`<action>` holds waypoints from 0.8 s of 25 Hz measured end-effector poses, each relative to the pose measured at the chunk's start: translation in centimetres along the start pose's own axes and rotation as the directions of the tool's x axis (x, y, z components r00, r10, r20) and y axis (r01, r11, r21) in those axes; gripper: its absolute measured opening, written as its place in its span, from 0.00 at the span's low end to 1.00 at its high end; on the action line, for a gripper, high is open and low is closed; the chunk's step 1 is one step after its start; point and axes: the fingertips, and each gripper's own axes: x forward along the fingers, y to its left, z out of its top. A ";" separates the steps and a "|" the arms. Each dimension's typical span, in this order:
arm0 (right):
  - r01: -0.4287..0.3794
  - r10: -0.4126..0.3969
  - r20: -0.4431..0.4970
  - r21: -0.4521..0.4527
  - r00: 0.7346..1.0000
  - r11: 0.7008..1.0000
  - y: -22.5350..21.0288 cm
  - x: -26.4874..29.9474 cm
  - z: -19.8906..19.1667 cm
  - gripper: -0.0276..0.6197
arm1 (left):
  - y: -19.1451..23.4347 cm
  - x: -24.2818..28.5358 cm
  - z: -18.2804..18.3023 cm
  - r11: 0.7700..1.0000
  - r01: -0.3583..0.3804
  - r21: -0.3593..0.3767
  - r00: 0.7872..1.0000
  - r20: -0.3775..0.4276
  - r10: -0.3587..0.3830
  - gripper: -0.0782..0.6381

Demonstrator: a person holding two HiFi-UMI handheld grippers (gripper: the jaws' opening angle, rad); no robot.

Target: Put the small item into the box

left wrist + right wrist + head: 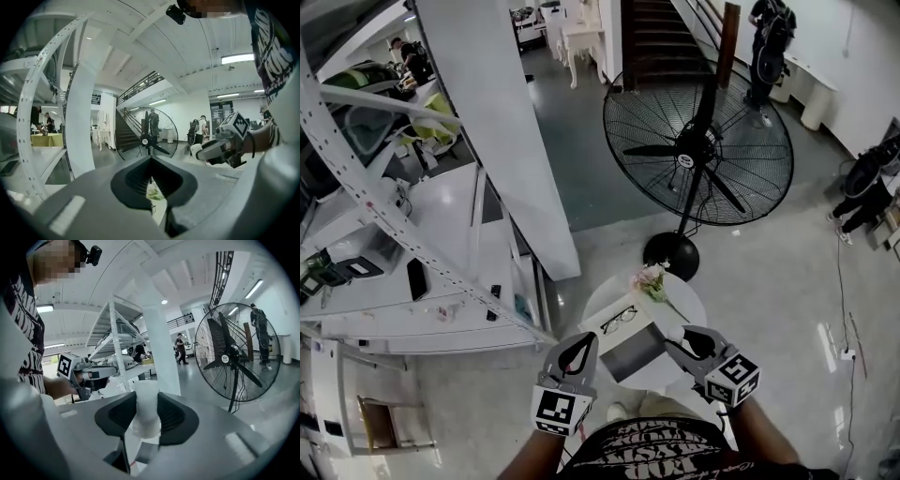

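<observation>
A small white cylindrical item point(146, 411) sits clamped between the jaws of my right gripper point(146, 420). In the head view the right gripper point(679, 336) holds this white item point(674, 332) over the right side of a small round white table point(689, 300). A grey open box point(630, 354) lies on the table between the two grippers. My left gripper point(578, 354) hovers at the box's left edge with its jaws closed tip to tip and nothing between them. The left gripper view shows the right gripper point(202, 152) with the white item point(196, 150) at its tip.
Spectacles point(620, 317) lie on a white sheet behind the box, next to a small bunch of flowers point(652, 279). A large black standing fan point(698, 155) stands just beyond the table. White shelving point(412, 244) and a white pillar point(502, 122) stand to the left.
</observation>
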 end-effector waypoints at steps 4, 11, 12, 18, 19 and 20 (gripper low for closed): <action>-0.009 0.009 -0.043 0.020 0.999 1.000 -1.9 1.2 -1.4 0.29 | 0.1 0.8 -0.2 1.000 -0.023 -0.010 1.000 -0.007 0.023 0.11; -0.077 0.080 -0.143 0.023 0.986 0.997 -2.9 4.3 -4.9 0.30 | 1.2 0.9 -0.6 0.995 -0.097 -0.034 0.995 -0.026 0.096 0.11; -0.087 0.090 -0.159 0.023 0.983 0.996 -3.1 4.8 -5.5 0.30 | 1.3 0.8 -0.7 0.993 -0.108 -0.038 0.994 -0.029 0.107 0.11; -0.137 0.140 -0.234 0.030 0.962 0.990 -3.6 7.1 -8.3 0.30 | 2.7 -0.4 -0.9 0.982 -0.184 -0.040 0.982 -0.041 0.182 0.11; -0.141 0.145 -0.246 0.036 0.958 0.989 -3.8 7.5 -8.9 0.30 | 3.0 -0.5 -0.8 0.980 -0.197 -0.038 0.980 -0.039 0.195 0.11; -0.143 0.149 -0.258 0.045 0.954 0.989 -4.1 7.9 -9.4 0.30 | 3.3 -0.7 -0.8 0.977 -0.209 -0.036 0.977 -0.035 0.208 0.11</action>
